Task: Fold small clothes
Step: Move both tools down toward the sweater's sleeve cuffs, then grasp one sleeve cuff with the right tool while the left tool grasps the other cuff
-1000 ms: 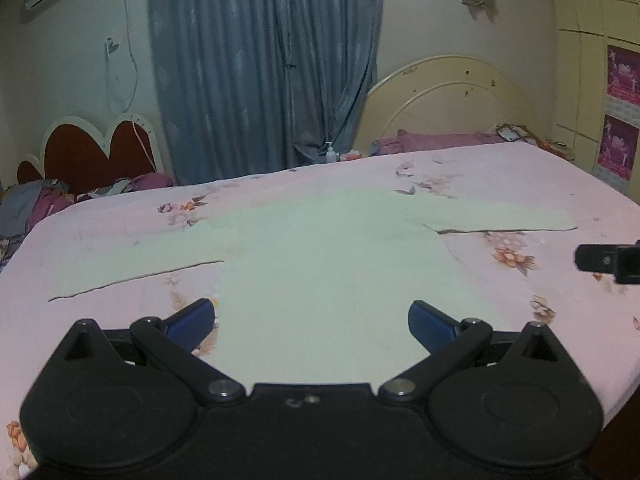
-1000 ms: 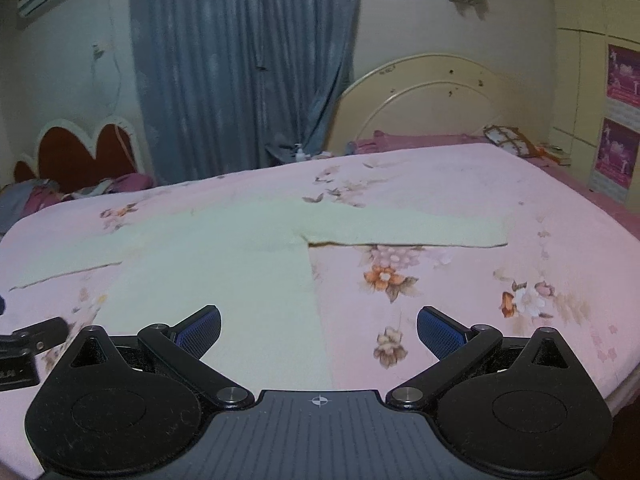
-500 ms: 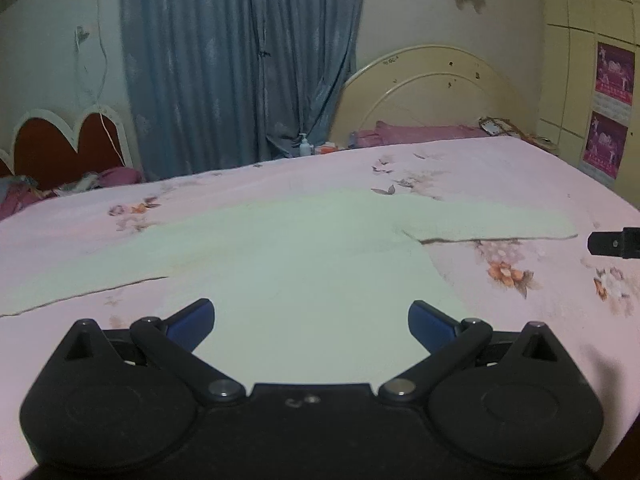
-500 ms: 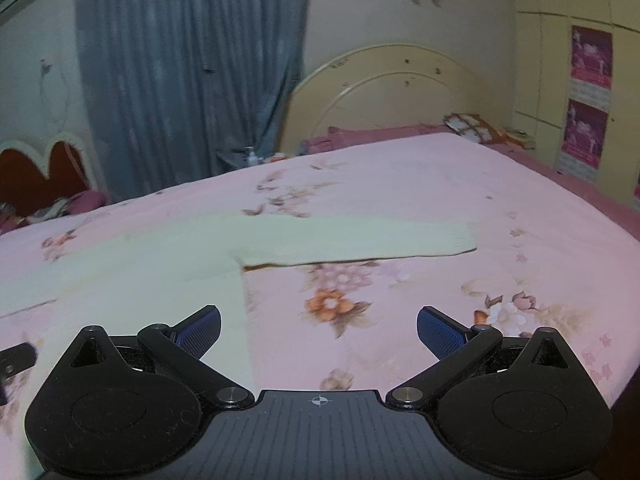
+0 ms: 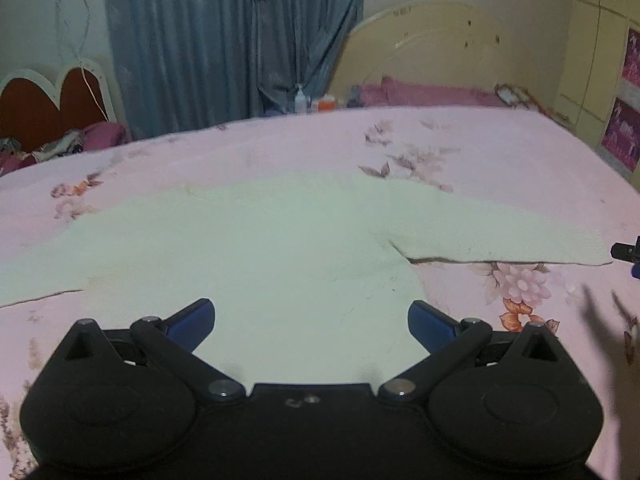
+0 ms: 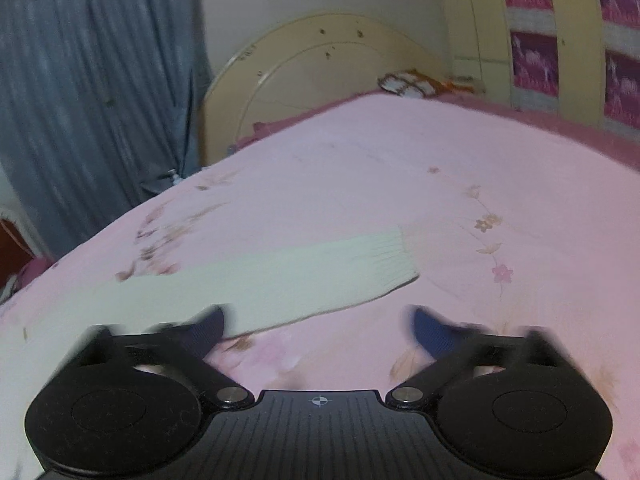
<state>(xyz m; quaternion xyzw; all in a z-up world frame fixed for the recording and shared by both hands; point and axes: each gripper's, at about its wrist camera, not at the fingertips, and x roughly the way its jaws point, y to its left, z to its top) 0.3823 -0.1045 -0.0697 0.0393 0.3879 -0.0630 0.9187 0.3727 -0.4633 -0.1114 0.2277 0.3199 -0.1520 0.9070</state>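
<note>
Between my left gripper's point(image 5: 311, 318) two blue pads I see only the body of one pale green sweater point(image 5: 256, 256); the jaws stand wide apart and grip nothing, hanging over the garment's lower part. My right gripper point(image 6: 318, 326) has its jaws still well apart but closing, blurred in its own view, with bare pink sheet between them. Its left pad point(image 6: 208, 326) sits just at the near edge of the sweater's sleeve point(image 6: 280, 280); I cannot tell whether it touches the knit. In the left wrist view a tip of that right gripper point(image 5: 628, 252) shows at the frame's edge, just beyond the sleeve's cuff.

One sweater in all, spread flat on one bed sheet point(image 5: 480, 152), pink with flower prints. I count two sleeves: one stretched out to the right with its ribbed cuff point(image 6: 394, 260) lying flat, the other point(image 5: 36, 276) running off to the left. Both lie straight out from the body, unfolded.

Farther out, one blue-grey curtain point(image 5: 224, 36) hangs behind the bed, one cream arched headboard point(image 5: 436, 48) stands beside it, and one red heart-shaped headboard point(image 5: 48, 108) shows at far left. One small pump bottle point(image 5: 300, 100) stands at the curtain's foot. One cream wardrobe point(image 6: 480, 20) carries pink posters; I count two point(image 5: 624, 104) in the left view.
</note>
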